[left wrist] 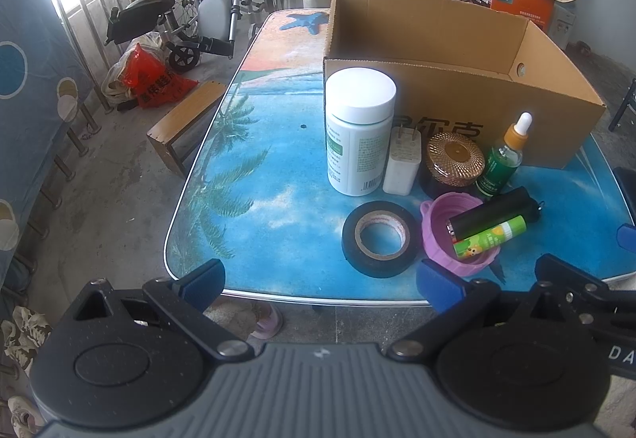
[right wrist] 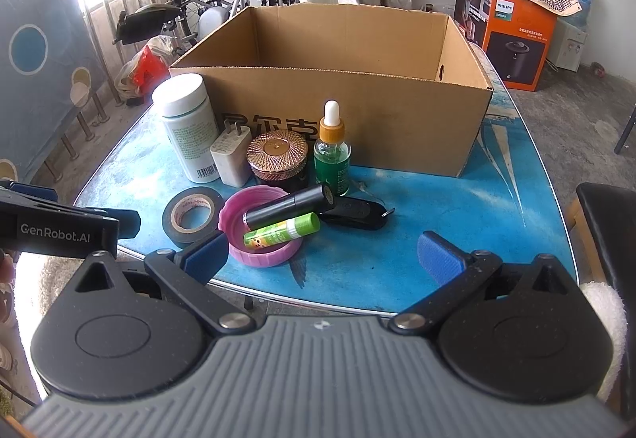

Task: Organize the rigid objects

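Nothing has gone into the cardboard box [right wrist: 334, 120] yet, as far as its visible inside shows, so this looks like the very start of the sorting: both grippers hang back at the near edge of the table [right wrist: 497, 207], each with its blue-padded fingers spread wide and holding nothing. The left gripper [left wrist: 318, 279] faces the left part of the cluster; the right gripper [right wrist: 322, 255] sits lower right of it, with the left tool's side showing at the left edge of its view.

All the small things stand or lie in a tight group just in front of the box's near wall. In the back row, from left: a white bottle [right wrist: 187, 124] upright, a white plug [right wrist: 230, 156] touching or nearly touching it, a round jar with a copper lid [right wrist: 278, 156], and a green dropper bottle [right wrist: 332, 156]. Nearer the grippers lie a roll of black tape [right wrist: 192, 213], flat, and a pink lid [right wrist: 260, 229] lying open side up with a black tube [right wrist: 290, 205] and a green stick [right wrist: 282, 233] resting across it. A black remote [right wrist: 353, 213] lies just behind the tubes (partly hidden by them).

The next move probably calls for picking one piece at the edge of the group, the tape or the green stick being closest, closing on it without knocking the upright bottles, then lifting it over the box wall
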{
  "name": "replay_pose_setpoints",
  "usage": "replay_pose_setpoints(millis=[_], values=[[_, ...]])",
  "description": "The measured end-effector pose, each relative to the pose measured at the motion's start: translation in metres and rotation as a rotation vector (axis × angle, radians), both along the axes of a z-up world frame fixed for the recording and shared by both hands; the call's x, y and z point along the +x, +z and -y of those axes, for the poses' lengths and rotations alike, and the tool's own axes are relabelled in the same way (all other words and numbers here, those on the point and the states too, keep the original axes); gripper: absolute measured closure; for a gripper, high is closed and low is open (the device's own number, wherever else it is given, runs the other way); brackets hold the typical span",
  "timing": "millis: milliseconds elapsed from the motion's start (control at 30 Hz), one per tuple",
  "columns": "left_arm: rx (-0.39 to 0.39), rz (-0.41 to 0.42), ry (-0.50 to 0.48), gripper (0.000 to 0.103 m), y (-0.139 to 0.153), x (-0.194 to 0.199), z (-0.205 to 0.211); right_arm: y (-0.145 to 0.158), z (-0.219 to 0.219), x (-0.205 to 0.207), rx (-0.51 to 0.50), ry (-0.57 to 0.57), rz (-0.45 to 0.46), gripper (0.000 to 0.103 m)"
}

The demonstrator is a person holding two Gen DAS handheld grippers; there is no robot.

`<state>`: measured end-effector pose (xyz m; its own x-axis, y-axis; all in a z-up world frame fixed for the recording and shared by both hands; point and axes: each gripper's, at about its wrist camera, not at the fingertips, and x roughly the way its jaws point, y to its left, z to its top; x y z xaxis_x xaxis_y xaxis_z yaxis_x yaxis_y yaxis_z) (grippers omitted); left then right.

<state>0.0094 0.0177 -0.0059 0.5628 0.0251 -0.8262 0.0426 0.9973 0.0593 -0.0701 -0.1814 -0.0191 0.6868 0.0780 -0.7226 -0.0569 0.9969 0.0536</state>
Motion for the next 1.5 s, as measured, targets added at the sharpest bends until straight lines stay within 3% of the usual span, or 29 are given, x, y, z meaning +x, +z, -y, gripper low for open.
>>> replay_pose_setpoints(millis=[600, 867, 967, 1067, 1300, 1433, 1500], values=[[-0.002, -0.011, -0.011, 0.0, -0.002, 0.0, 0.001, -0.003, 0.0, 0.004, -0.023, -0.01, 0.001, 0.001], [-0.061, -0.007, -0.073, 0.0, -0.002, 0.004, 0.005, 0.014, 0.021, -0.002, -0.055, -0.032, 0.134, 0.001], [-0.109, 0.003, -0.127, 0.0, 0.0, 0.006, 0.009, 0.018, 0.041, -0.004, 0.024, -0.034, 0.152, 0.001], [-0.147, 0.024, -0.199, 0.0, 0.001, 0.006, 0.018, 0.019, 0.065, -0.007, 0.173, -0.036, 0.165, 0.001], [-0.139, 0.055, -0.352, 0.0, -0.009, 0.01, 0.045, 0.001, 0.089, -0.004, 0.404, -0.028, 0.14, 0.003], [-0.126, 0.105, -0.419, 0.006, -0.016, 0.007, 0.054, -0.014, 0.085, 0.006, 0.496, 0.015, 0.1, 0.015], [-0.125, 0.119, -0.444, 0.013, -0.019, 0.007, 0.057, -0.02, 0.08, 0.012, 0.521, 0.034, 0.078, 0.022]])
